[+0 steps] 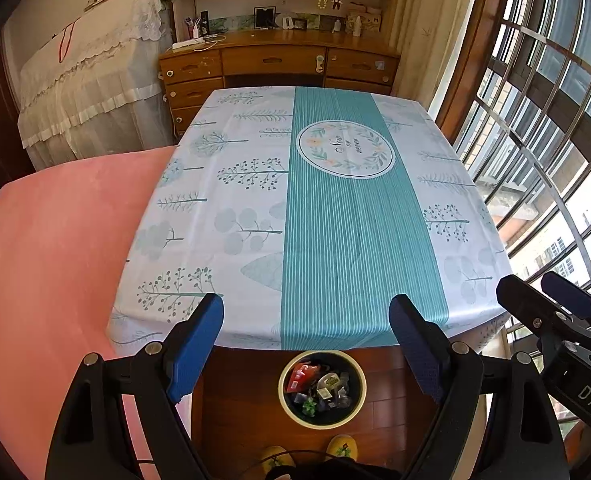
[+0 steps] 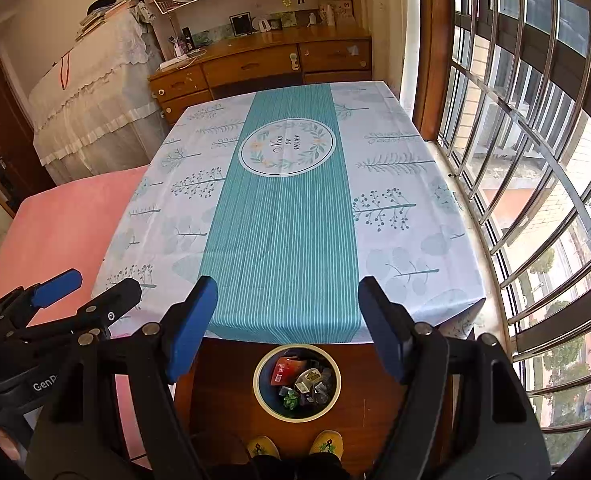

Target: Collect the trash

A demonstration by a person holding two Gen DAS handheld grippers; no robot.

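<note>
Both claws hang released, left claw [image 1: 307, 340] and right claw [image 2: 287, 320] gripping nothing. Below them on the wooden floor [image 2: 223, 392] sits the cream-rimmed bin [image 2: 297, 383], stuffed with trash [image 2: 301, 384]: red wrapper, crumpled packets, just off the bench [image 2: 283, 216] edge.

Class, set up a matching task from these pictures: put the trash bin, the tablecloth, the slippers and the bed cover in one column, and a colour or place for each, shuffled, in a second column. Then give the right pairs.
Column one:
1. trash bin
2. tablecloth
3. slippers
4. bed cover

Column two:
A. pink
B. yellow, on the person's feet
C. on the wooden floor, holding wrappers
D. white with a teal striped band

Pairs: 1-C, 2-D, 3-B, 4-A
</note>
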